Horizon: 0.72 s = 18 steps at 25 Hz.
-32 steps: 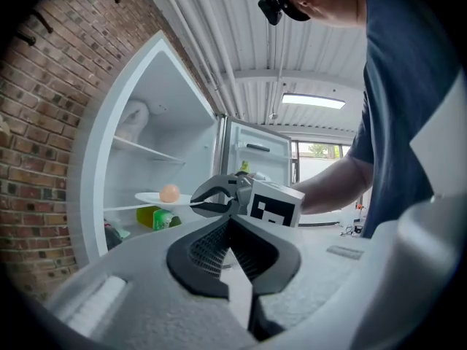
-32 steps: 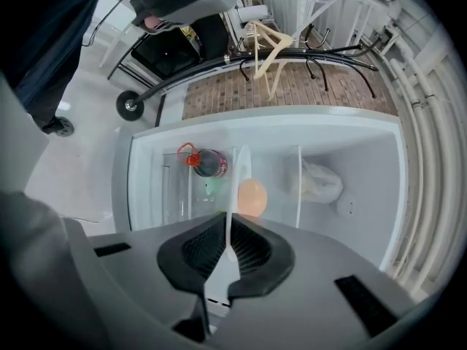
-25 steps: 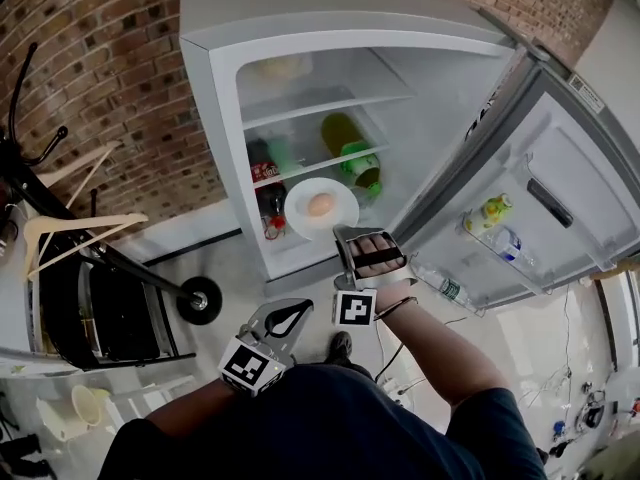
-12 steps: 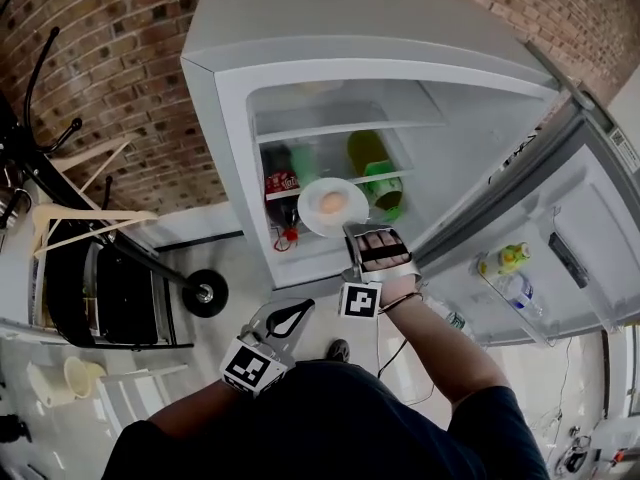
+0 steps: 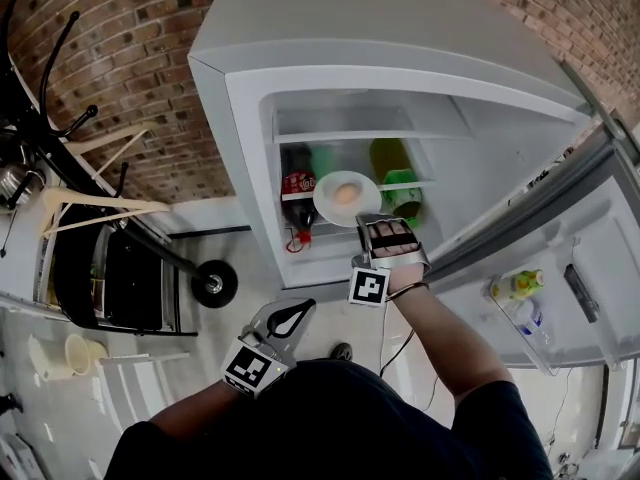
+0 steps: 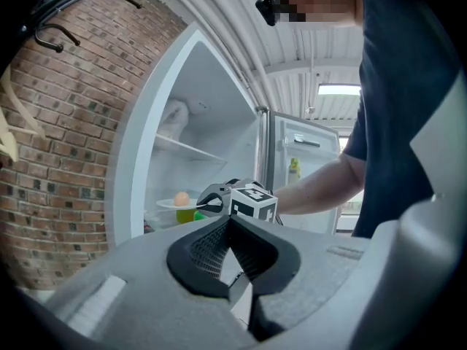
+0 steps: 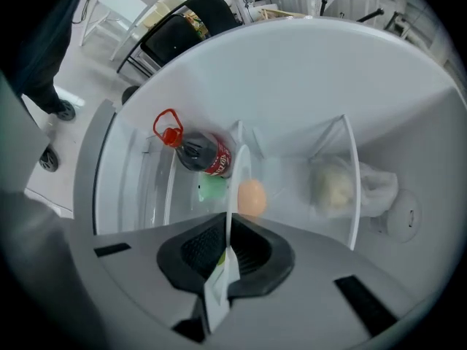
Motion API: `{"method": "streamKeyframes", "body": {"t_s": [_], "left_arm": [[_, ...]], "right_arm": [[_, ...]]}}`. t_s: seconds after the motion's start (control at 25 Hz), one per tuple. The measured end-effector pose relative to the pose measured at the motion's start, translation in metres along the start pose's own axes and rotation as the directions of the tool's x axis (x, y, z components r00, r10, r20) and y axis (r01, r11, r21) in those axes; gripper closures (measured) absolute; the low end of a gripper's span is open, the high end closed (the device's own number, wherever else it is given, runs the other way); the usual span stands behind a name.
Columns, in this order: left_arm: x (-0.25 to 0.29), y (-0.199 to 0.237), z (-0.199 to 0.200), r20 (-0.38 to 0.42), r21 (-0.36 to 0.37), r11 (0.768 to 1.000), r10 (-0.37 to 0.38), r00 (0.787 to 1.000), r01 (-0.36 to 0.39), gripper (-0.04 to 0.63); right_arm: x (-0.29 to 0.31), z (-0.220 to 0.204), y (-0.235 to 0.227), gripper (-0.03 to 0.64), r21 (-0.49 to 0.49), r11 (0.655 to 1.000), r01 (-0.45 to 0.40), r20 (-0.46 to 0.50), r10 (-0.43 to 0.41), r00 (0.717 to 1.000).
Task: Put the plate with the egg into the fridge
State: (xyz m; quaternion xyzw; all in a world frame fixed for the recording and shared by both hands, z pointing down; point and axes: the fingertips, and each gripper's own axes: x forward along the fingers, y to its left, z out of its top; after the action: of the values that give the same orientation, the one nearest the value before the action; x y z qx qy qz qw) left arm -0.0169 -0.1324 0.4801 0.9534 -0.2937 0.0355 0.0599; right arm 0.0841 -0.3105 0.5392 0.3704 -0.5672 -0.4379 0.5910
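Note:
A white plate with a tan egg on it is held level at the mouth of the open fridge, in front of the middle shelf. My right gripper is shut on the plate's near rim. In the right gripper view the plate shows edge-on between the jaws, with the egg just beyond them. My left gripper hangs low near my body, shut with nothing in it. From the left gripper view the plate and egg show far off.
Inside the fridge stand a cola bottle, green bottles and a pale bag on the upper shelf. The open door swings right and holds bottles. Wooden hangers and a black rack stand at the left.
My right gripper has carried the plate with the egg up and forward, closer to the fridge's middle shelf. The left gripper has stayed where it was.

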Motion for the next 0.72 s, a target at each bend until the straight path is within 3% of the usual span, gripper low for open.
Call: {"method": "streamKeyframes", "body": {"t_s": [0.32, 0.72], "left_arm": [[-0.005, 0.010, -0.004, -0.002, -0.011, 0.999, 0.032, 0.999, -0.032, 0.591], [-0.009, 0.022, -0.007, -0.009, -0.022, 0.998, 0.053, 0.999, -0.053, 0.591]], "right_arm": [[0.027, 0.000, -0.003, 0.595, -0.024, 1.000, -0.004, -0.002, 0.004, 1.000], [0.053, 0.004, -0.005, 0.591, -0.012, 0.996, -0.083, -0.006, 0.083, 0.997]]}}
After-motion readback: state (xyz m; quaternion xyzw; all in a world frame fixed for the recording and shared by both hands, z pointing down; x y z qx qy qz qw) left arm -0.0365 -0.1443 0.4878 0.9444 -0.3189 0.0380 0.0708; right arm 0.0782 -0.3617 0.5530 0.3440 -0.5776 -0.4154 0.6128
